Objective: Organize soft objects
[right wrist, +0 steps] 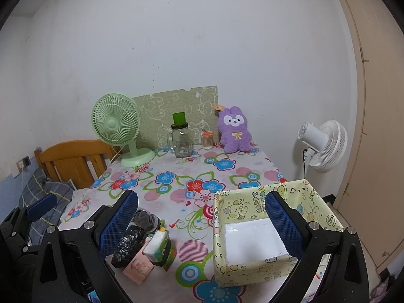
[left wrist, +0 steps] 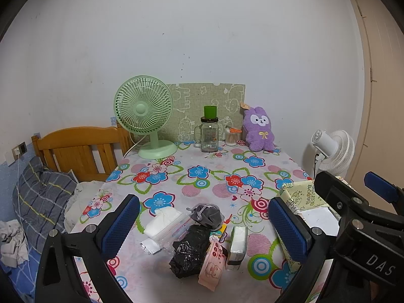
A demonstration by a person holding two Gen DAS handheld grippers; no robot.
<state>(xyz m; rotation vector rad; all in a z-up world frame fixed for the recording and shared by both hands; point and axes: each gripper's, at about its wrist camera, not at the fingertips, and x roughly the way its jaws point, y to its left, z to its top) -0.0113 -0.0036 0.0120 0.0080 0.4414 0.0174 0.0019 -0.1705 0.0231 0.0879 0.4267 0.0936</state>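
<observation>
- A small heap of soft things sits low in the middle of the left wrist view on the flowered surface (left wrist: 202, 176): a white tissue pack in clear wrap (left wrist: 164, 223), a grey drawstring pouch (left wrist: 207, 214), a crumpled black plastic bag (left wrist: 189, 250), a pink wipes packet (left wrist: 212, 265) and a green-edged tissue pack (left wrist: 237, 245).
- The left gripper (left wrist: 202, 229) hovers with its jaws wide and nothing between them; the heap lies straight ahead, framed by the blue pads.
- The right gripper (right wrist: 202, 227) is likewise spread wide and empty. In its view the heap sits lower left beside its left pad, and the yellow cartoon-print box (right wrist: 227, 272), empty, fills the lower right.
- I judge the left gripper the nearer one to the heap; the pink packet's long axis runs roughly away from the jaws.
</observation>
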